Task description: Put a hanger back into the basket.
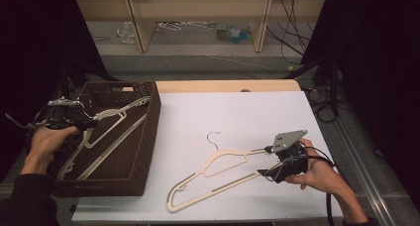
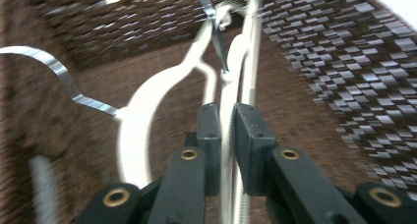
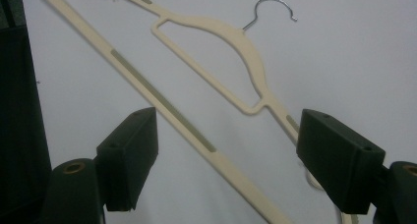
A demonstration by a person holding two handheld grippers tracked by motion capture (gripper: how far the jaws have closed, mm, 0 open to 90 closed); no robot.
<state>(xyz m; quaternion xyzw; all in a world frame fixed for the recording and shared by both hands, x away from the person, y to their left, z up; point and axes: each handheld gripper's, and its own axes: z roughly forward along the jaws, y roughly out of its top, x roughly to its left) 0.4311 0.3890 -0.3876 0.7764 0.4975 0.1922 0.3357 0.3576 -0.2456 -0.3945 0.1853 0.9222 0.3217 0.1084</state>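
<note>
Left gripper [image 2: 223, 135] clamped basket hanger [image 2: 147, 101]; right gripper [image 3: 226, 157] fingers open astride desk hanger [image 3: 216, 62]. Next: close, lift.

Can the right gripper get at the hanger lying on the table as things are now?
Probably yes. The right gripper is open at the end of the hanger on the table, its fingers straddling that end, with nothing between.

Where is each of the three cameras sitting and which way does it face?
High view: above the person's side, facing forward and down on the table; both forearms show.
Left gripper view: on the left gripper, looking into the basket.
Right gripper view: on the right gripper, looking down.
Shared: the cream hanger, high and right views.
</note>
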